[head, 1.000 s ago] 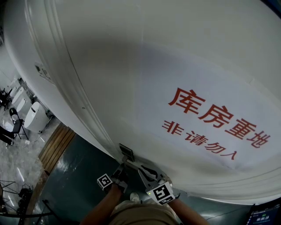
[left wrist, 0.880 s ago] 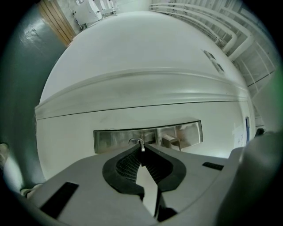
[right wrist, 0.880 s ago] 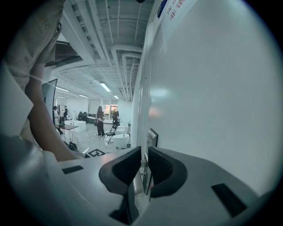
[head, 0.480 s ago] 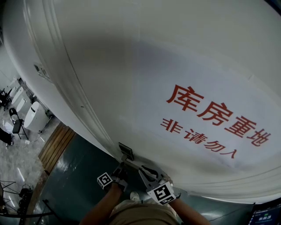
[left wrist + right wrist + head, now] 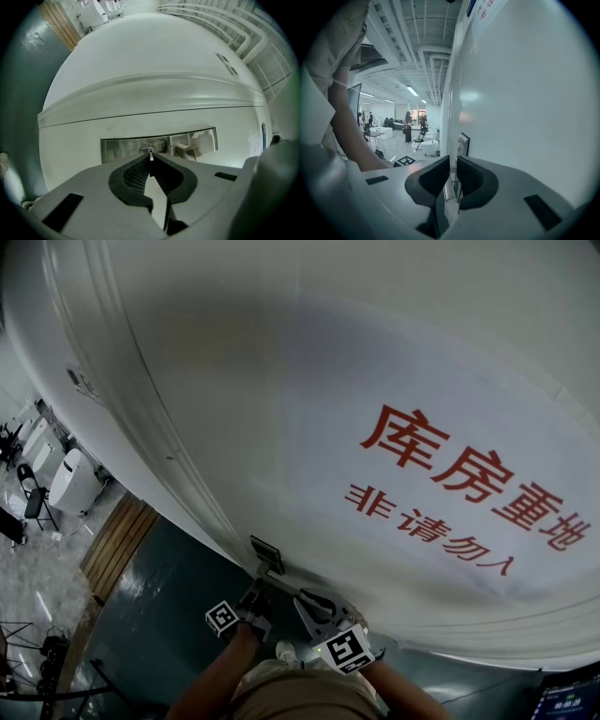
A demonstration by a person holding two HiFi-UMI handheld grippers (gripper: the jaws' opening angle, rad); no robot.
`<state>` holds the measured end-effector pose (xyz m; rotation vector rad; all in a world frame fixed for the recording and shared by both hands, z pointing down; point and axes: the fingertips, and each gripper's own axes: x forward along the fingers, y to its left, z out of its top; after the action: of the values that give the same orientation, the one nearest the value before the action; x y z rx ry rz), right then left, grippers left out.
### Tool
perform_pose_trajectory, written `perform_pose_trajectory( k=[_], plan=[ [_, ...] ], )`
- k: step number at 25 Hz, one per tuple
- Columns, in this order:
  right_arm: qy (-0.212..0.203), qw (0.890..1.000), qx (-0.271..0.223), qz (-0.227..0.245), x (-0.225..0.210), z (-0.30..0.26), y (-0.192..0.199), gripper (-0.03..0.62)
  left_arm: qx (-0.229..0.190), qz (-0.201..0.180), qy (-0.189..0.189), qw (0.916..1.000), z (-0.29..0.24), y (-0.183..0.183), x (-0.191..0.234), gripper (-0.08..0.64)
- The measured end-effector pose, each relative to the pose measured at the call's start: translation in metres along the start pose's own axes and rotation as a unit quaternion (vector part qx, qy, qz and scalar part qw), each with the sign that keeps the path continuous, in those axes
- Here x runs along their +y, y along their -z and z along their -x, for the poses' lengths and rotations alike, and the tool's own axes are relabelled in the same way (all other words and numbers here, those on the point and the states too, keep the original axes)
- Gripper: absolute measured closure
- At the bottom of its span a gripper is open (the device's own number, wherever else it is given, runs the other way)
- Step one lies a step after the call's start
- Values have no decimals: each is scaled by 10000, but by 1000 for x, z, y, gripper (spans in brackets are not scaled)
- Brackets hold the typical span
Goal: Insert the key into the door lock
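Although the key [image 5: 150,155] has reached the lock, the insertion looks unfinished. Its tip sits at the mouth of the keyhole [image 5: 147,150] in the steel lock plate [image 5: 122,147] on the white door [image 5: 281,381], and a short length of blade shows outside, so I cannot tell how deep it goes. What is left, by my judgement, is pushing it fully home. The left gripper [image 5: 150,164] is clenched on the key and points level, square to the plate. The right gripper [image 5: 453,176], just beside it and tipped slightly downward along the door face, has its jaws drawn in round the door handle [image 5: 448,188], seemingly grasping it.
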<state>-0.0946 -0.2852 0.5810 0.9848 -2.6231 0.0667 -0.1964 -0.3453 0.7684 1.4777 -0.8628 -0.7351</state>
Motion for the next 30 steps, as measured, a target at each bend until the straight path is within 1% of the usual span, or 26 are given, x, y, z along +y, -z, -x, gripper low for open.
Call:
perform_pose_trajectory(
  k=[14,22,30],
  plan=[
    [10,10000,19,-23,2,-1,2,560,-43,-39,86,9999,-4,-3,-2,526],
    [36,10000,-17,-3,1,-2,-2,560,-56,-29,49,10000,-5,-2,1,526],
    [47,10000,6,14,2,-4,-2,560,-74,24,165,9998,-6,-1,-2,526]
  ],
)
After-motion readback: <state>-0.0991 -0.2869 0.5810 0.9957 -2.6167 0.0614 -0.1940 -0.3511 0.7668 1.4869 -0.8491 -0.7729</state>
